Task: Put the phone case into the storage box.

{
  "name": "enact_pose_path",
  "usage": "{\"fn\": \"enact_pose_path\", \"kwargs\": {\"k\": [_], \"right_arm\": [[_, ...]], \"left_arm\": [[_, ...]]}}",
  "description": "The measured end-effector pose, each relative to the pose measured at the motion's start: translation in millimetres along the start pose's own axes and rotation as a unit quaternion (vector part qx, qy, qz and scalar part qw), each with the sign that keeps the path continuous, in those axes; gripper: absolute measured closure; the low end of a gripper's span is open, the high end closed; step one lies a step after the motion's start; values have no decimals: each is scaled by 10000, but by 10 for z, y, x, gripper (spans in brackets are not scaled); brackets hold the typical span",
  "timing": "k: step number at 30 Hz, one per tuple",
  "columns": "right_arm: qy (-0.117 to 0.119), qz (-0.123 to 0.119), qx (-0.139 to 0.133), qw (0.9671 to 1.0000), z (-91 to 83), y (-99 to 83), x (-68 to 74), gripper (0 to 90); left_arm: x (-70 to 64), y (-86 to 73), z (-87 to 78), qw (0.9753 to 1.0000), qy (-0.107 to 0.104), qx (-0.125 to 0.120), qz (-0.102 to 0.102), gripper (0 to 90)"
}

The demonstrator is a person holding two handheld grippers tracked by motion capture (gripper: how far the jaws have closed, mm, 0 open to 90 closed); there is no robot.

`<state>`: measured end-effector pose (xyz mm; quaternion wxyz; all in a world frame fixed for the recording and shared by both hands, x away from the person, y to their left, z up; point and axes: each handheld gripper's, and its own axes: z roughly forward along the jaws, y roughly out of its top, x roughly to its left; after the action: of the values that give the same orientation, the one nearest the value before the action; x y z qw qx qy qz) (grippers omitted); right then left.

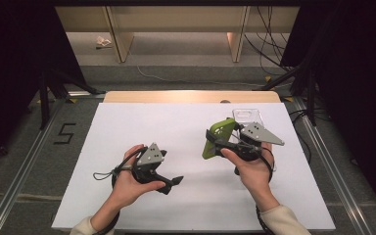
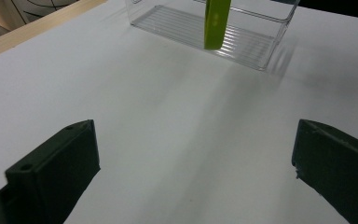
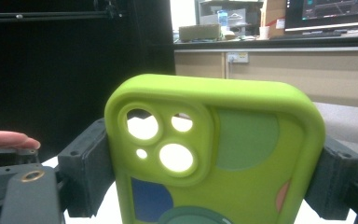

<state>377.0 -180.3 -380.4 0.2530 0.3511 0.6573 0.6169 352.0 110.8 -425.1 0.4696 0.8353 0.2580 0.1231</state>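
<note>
Half the green phone case [image 3: 214, 154] (lower part cropped) sits clamped in the right gripper [image 1: 214, 141].

The left tongs [image 1: 169, 182] hang low with jaws wide apart and empty; the right tongs [image 1: 215, 142], raised, are apparently clamped tight, both hand-held.
</note>
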Motion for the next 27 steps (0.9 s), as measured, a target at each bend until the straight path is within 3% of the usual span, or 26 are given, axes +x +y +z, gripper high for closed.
{"fn": "enact_pose_path", "kwargs": {"k": [27], "right_arm": [[-264, 51, -139, 9995, -90, 79, -162, 177]], "left_arm": [[110, -93, -171, 9997, 169, -45, -147, 6]]}}
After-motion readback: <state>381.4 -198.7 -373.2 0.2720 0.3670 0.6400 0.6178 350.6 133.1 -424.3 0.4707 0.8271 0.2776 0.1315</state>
